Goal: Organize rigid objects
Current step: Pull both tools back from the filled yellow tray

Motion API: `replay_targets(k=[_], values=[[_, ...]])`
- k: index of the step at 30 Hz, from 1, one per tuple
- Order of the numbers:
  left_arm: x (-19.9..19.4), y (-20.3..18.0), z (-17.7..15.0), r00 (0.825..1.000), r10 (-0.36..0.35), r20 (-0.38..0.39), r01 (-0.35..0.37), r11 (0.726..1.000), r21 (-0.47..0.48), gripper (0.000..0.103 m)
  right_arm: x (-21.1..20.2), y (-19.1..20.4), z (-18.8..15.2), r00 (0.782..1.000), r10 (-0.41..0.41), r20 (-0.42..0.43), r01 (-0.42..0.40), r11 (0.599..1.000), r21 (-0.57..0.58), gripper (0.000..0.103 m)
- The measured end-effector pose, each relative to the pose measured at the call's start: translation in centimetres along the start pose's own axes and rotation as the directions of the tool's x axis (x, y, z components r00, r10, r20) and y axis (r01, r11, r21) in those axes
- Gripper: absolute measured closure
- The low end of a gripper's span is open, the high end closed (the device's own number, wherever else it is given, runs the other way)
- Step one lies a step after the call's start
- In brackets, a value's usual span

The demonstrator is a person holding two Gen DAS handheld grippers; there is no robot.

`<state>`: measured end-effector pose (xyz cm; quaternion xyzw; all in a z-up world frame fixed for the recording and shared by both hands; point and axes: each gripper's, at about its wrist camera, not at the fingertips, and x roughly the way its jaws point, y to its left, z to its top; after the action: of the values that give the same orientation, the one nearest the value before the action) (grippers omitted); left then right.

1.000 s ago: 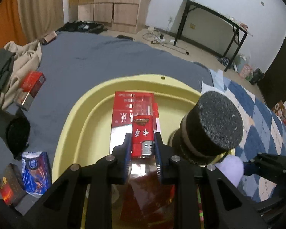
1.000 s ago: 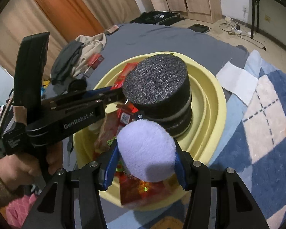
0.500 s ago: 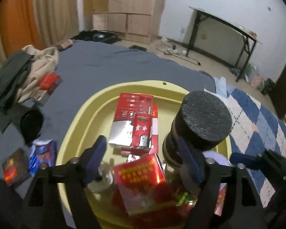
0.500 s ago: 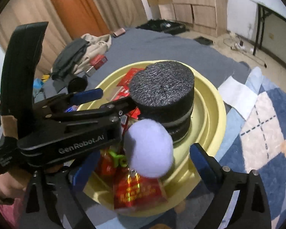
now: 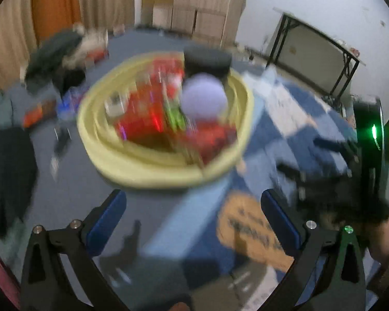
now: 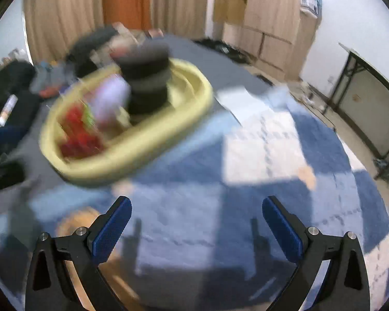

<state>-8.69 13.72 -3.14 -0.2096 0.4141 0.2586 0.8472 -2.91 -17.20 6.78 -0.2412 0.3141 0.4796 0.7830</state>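
1. Since a sec ago: left tongs (image 5: 193, 223) had a red lighter pinched over the yellow basin (image 5: 153, 173); right tongs (image 6: 195, 226) had the pale lilac ball (image 5: 203, 98) clamped at the basin's near edge. Both have let go and pulled back; the basin now sits well ahead of both, not under them.
2. Left tongs: jaws opening, spread wide, nothing btwn the blue pads (image 5: 107, 221). Only grey cover and blue checked blanket (image 5: 280, 134) show in the gap.
3. Right tongs: jaws opening, also wide, nothing btwn them. Blue/white checked blanket underneath.
4. Lilac ball: in the basin, right-hand side in left view, just in front of the black foam cylinder (image 5: 207, 61). Looks to be touching it, but blur makes that unsure.
5. Black foam cylinder: upright in the basin at the far side; tallest item there in right view (image 6: 146, 77).
6. Red packs (image 5: 147, 114): piled in basin centre and near side, w/ a green bit beside them. Lighter can't be picked out; too smeared.
7. Basin rests on the grey cover, near edge next to the blanket.
8. Loose items on the grey cover left of the basin in left view: blue pack (image 5: 67, 105), reddish pack (image 5: 33, 115), dark clothes (image 5: 51, 51) farther back.
9. Right-hand gripper body w/ green light (image 5: 373, 131) sits at right edge of left view; part of a hand on it low right.
10. Black-legged worktop (image 5: 319, 36) against the white wall, far right.
11. Both views heavily motion-blurred.
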Motion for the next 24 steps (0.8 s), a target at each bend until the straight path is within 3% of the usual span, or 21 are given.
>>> replay_targets(k=[5,9,15,24], values=[[3.3,-1.3,-1.7,0.991,0.118,-0.068,-0.122,0.990,-0.069,0.000,1.1,-1.1,0.6,0.997,0.064,0.030,-0.065,0.998,0.010,0.000],[6.3,-2.6,-1.9,0.979,0.189,-0.082,-0.194,0.979,-0.062,0.000,3.4,-1.4,0.7,0.996,0.088,-0.018,-0.088,0.996,-0.013,0.000],[7.2,-4.2,-1.7,0.976,0.207,0.067,-0.204,0.978,-0.048,0.000,3.6,-1.6,0.2,0.998,0.058,0.012,-0.057,0.997,-0.046,0.000],[7.2,-4.3,-1.8,0.969,0.235,0.074,-0.229,0.970,-0.077,0.000,3.9,-1.6,0.1,0.999,0.053,0.014,-0.052,0.998,-0.047,0.000]])
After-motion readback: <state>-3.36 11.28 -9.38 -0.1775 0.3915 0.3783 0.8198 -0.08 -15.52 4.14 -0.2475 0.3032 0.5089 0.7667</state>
